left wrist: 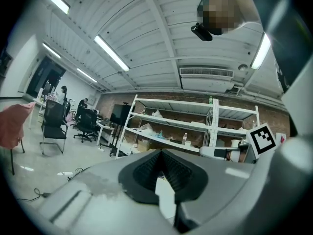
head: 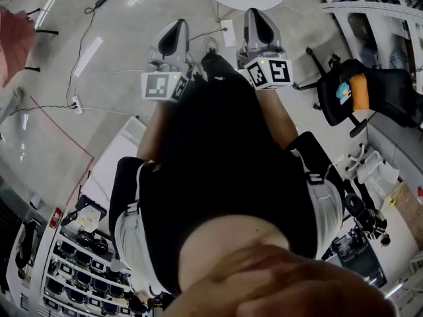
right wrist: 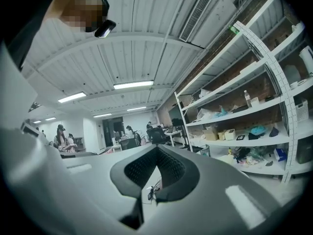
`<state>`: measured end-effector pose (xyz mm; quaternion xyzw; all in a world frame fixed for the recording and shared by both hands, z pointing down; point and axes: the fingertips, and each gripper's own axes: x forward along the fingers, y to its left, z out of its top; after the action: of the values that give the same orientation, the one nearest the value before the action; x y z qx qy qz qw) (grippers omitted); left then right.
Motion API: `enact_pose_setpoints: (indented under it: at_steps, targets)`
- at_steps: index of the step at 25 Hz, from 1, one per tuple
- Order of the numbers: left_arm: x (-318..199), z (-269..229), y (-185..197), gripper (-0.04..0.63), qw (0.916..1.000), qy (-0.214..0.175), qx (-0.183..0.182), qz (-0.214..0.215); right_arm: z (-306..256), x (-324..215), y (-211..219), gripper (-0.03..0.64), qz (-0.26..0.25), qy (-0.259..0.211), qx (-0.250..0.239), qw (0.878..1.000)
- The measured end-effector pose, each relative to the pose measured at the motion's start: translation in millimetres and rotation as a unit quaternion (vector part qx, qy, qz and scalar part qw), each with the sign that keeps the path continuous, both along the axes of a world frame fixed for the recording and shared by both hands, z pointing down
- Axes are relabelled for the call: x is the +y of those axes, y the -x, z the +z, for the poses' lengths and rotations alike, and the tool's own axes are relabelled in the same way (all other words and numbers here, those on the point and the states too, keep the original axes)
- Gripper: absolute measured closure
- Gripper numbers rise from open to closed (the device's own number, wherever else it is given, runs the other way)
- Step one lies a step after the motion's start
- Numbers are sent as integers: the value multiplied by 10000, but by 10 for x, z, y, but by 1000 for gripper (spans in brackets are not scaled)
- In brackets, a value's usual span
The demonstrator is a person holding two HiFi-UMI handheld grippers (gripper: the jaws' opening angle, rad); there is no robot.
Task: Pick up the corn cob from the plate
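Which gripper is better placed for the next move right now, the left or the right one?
Neither, from what shows. The left gripper and right gripper are held side by side, both shut and empty, pointing level into the room. No plate or corn cob appears in any view.

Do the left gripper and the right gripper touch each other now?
Apart. The head view shows the left gripper and the right gripper side by side, with a strip of floor plainly visible between them.
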<state>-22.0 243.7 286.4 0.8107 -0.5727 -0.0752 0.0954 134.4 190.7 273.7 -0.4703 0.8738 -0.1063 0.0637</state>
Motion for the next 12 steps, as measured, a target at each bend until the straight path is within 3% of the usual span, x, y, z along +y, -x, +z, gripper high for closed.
enact_pose_setpoints:
  at_steps: [12]
  targets:
    - [-911, -46, -87, 594, 9997, 39, -152, -163, 119, -908, 10, 611, -264, 143, 18, 9995]
